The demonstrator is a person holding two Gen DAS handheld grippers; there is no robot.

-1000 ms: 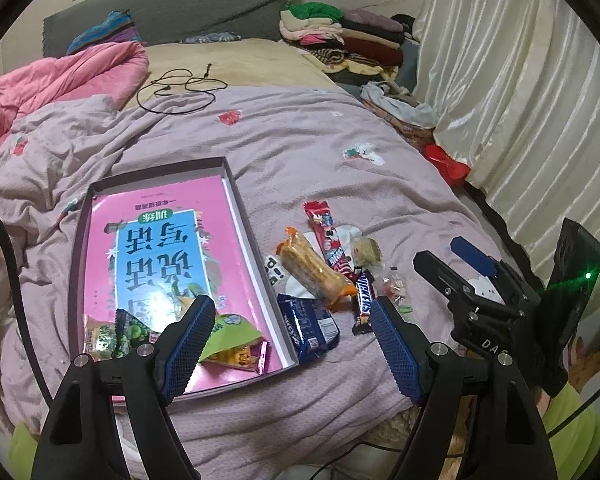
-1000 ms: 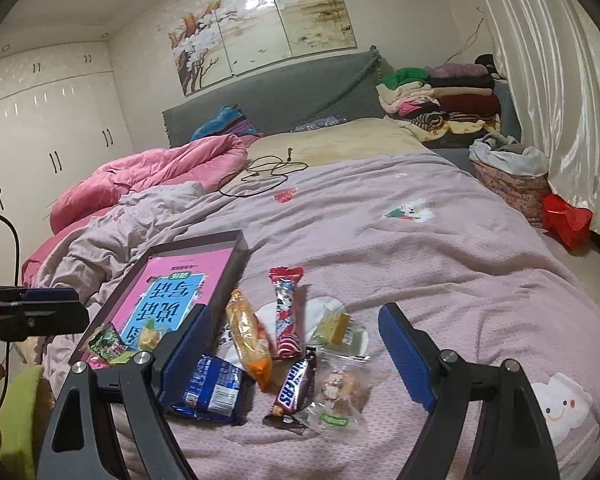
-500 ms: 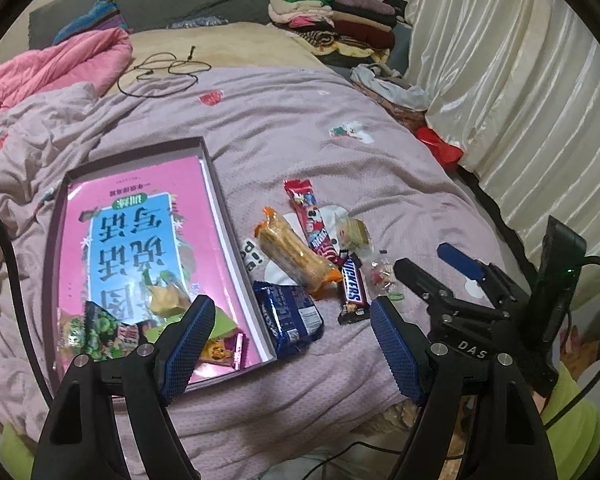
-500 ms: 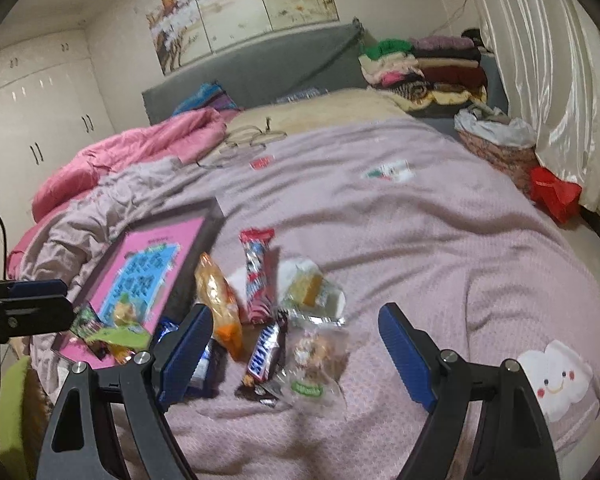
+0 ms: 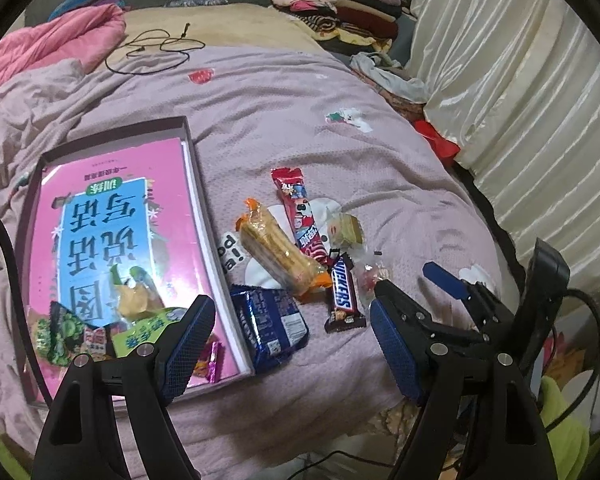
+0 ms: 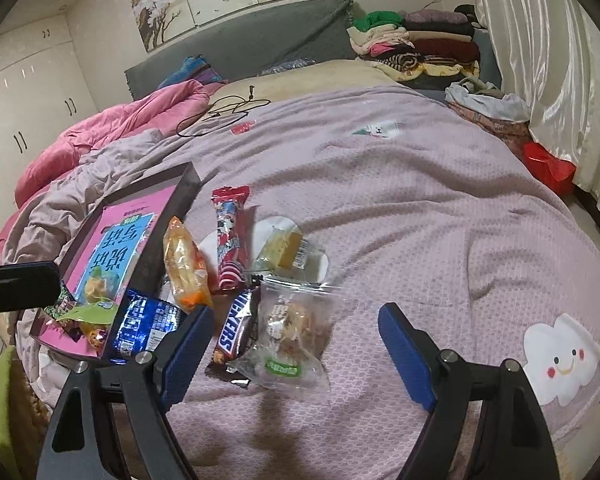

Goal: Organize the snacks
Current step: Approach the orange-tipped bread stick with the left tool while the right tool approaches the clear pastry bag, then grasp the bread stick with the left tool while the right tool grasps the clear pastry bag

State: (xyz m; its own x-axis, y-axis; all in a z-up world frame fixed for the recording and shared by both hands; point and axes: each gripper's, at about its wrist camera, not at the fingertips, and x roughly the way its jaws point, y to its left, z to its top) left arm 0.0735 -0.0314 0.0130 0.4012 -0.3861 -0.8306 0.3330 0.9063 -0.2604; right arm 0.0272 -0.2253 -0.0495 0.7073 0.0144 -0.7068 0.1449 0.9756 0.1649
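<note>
Both tongs gape empty; the clear cookie bag [image 6: 290, 336] lies just ahead between the right tongs [image 6: 296, 356], nearer than the left tongs [image 5: 292, 344].

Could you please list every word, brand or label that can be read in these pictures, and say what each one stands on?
"SNICKERS": on the brown chocolate bar lying on the bedspread.
"DAS": on the right gripper, as the left wrist view shows it.
Large Chinese characters: on the pink book in the box, upside down; I cannot read them reliably.
Blue packet, red wrapper, green packet: print too small or blurred.
</note>
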